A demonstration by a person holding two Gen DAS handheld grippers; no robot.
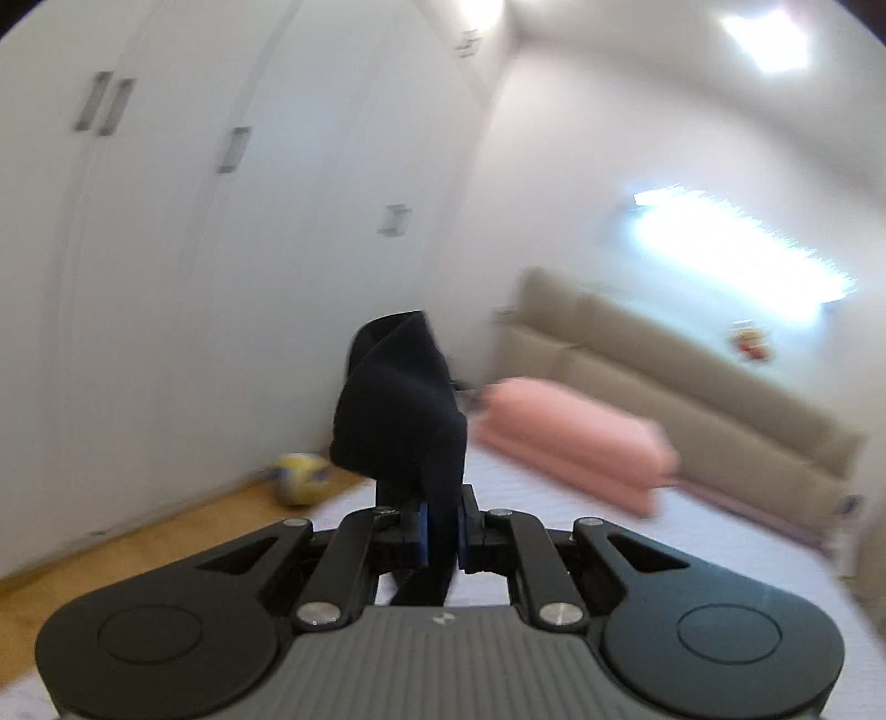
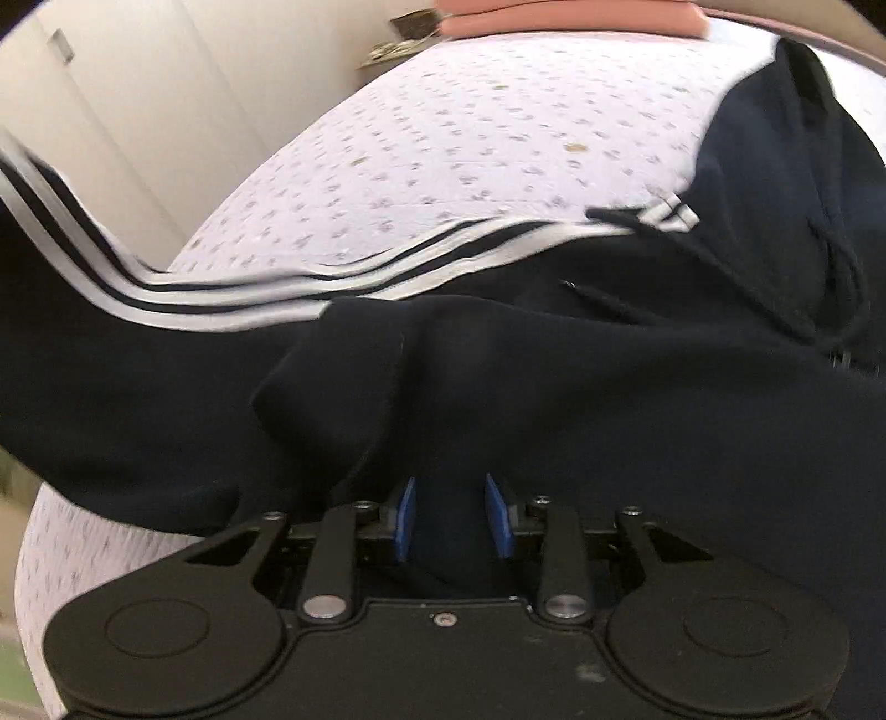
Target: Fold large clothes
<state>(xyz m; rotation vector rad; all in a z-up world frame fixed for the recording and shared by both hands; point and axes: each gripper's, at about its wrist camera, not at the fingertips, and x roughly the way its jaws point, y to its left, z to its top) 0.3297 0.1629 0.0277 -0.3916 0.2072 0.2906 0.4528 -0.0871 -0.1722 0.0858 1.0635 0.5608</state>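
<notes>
A dark navy hoodie (image 2: 609,387) with white sleeve stripes (image 2: 332,288) and drawstrings lies across the patterned white bed (image 2: 470,138). My right gripper (image 2: 449,518) has its blue pads closed on a thick fold of the hoodie's fabric, low over the bed. My left gripper (image 1: 441,523) is shut on a bunch of the same dark fabric (image 1: 398,404), which sticks up between the pads, held up above the bed and pointing toward the wardrobe.
Pink folded bedding (image 1: 581,437) lies at the head of the bed by a beige headboard (image 1: 692,376). White wardrobe doors (image 1: 166,221) stand on the left. A yellow ball (image 1: 302,476) lies on the wood floor. A cluttered nightstand (image 2: 398,44) is beside the bed.
</notes>
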